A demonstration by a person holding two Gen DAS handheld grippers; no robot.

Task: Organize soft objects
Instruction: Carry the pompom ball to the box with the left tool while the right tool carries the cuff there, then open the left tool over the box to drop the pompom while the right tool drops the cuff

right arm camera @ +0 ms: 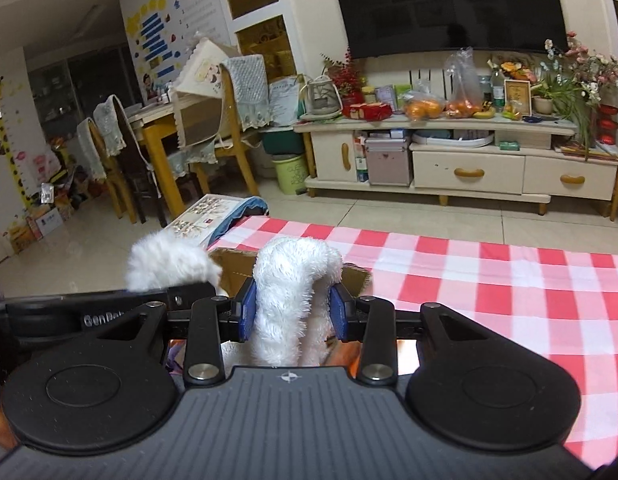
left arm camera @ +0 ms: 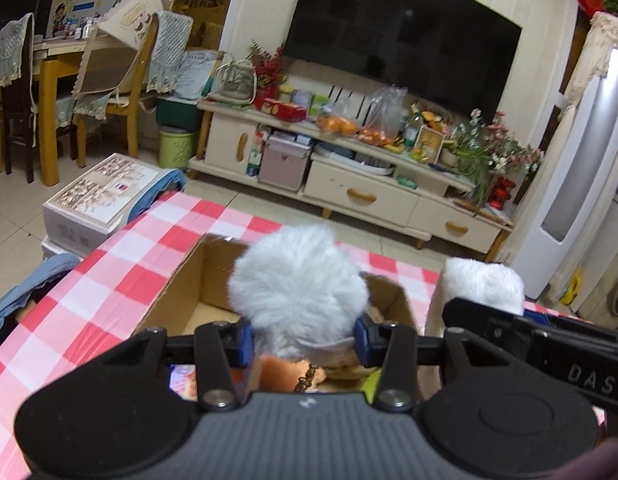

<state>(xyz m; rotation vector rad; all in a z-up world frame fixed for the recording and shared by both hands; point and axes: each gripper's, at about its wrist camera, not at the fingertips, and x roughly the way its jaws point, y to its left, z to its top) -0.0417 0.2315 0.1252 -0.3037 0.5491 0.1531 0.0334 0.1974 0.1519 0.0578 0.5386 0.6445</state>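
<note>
**Two plush pieces held over the box**

My left gripper (left arm camera: 305, 338) was pinching a grey fluffy toy (left arm camera: 299, 276), its blue pads (left arm camera: 247, 340) pressed into the fur on both sides. The toy hung just above the open box (left arm camera: 181, 300), which stood on the checked cloth (left arm camera: 121, 264). Some other soft things already lay in the box below the jaws, but I could not tell what they were.

My right gripper (right arm camera: 293, 314) was closed on a white plush piece (right arm camera: 293, 288), with the pads sunk into its pile. It was near the right edge of the box, beside the left gripper.

I judged both pieces as very light and very soft. The fur gave way under the pads, so the grip was on the stuffing inside, not on the surface. Such fur can slide, so I thought the best place to take hold was the thick middle, not a loose tuft. Nothing there looked fragile, and a drop into the box should do no harm.
</note>
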